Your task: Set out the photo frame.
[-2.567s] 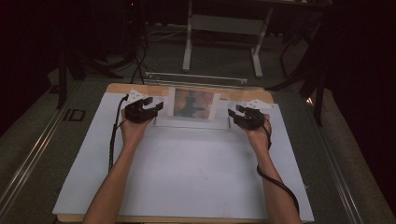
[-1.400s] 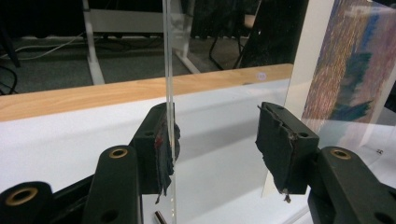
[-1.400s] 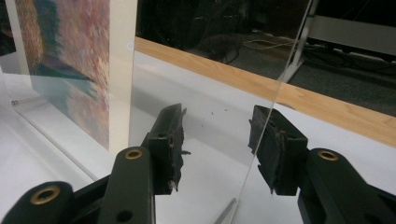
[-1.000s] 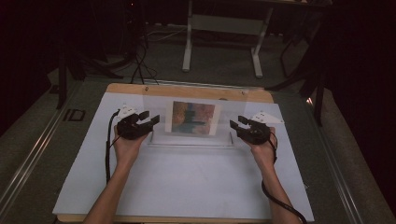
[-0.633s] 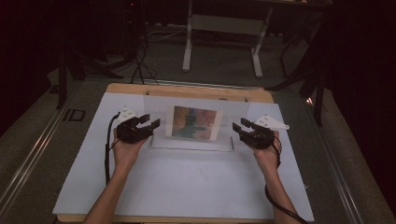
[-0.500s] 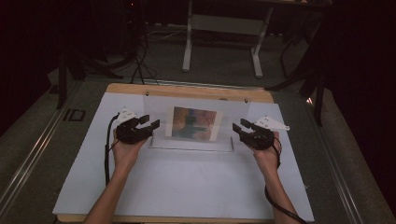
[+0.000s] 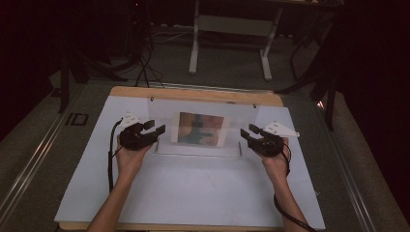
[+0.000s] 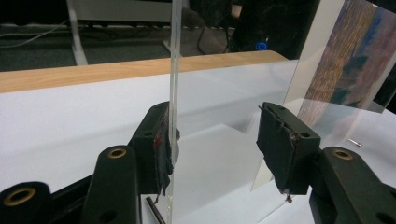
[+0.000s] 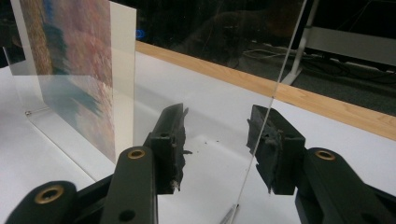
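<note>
Acrylic frame [image 7: 203, 126] stands between both wide-open grippers, ungripped.

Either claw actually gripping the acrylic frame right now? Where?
Neither. The left claw and right claw both stand open, straddling the side edges of the upright clear frame; one left pad touches its edge.

Clear acrylic panel [image 8: 173, 70] edge-on between parted tool [image 8: 217, 149] pads, touching the left one.

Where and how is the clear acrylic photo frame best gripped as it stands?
By its two upright side edges, one gripper from each side: the clear acrylic photo frame stands as a thin sheet, and the left gripper and right gripper already straddle those edges, jaws open.
</note>
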A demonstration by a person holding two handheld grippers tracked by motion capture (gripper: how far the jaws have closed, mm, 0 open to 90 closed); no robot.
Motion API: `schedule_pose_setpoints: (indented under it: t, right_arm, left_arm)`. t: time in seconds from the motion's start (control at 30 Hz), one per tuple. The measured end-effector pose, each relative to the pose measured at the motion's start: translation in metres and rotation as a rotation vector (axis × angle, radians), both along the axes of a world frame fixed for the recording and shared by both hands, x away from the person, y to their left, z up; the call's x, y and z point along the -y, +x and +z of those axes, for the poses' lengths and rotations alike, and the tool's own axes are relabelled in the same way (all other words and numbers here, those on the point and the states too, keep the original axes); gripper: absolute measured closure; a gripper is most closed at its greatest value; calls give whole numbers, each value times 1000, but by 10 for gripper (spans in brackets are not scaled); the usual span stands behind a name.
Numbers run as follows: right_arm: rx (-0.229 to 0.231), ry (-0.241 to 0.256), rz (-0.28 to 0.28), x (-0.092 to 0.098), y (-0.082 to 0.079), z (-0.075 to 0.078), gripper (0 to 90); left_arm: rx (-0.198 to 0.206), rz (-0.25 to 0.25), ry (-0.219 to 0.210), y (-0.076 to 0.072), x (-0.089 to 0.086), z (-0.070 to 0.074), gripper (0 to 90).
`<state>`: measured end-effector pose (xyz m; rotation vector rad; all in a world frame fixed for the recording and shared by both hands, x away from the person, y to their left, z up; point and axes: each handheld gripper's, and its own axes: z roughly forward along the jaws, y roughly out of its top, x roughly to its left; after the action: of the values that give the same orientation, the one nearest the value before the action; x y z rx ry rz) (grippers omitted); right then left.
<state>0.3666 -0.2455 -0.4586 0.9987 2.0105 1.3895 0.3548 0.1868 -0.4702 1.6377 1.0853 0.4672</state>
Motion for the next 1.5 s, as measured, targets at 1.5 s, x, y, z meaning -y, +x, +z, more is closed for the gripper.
schedule_pose_setpoints:
  t: [1.5]
  right_arm:
    - [-7,-8,39,31,5,5,455]
  left_arm:
    - [71,8,5,-6,-36,13,406]
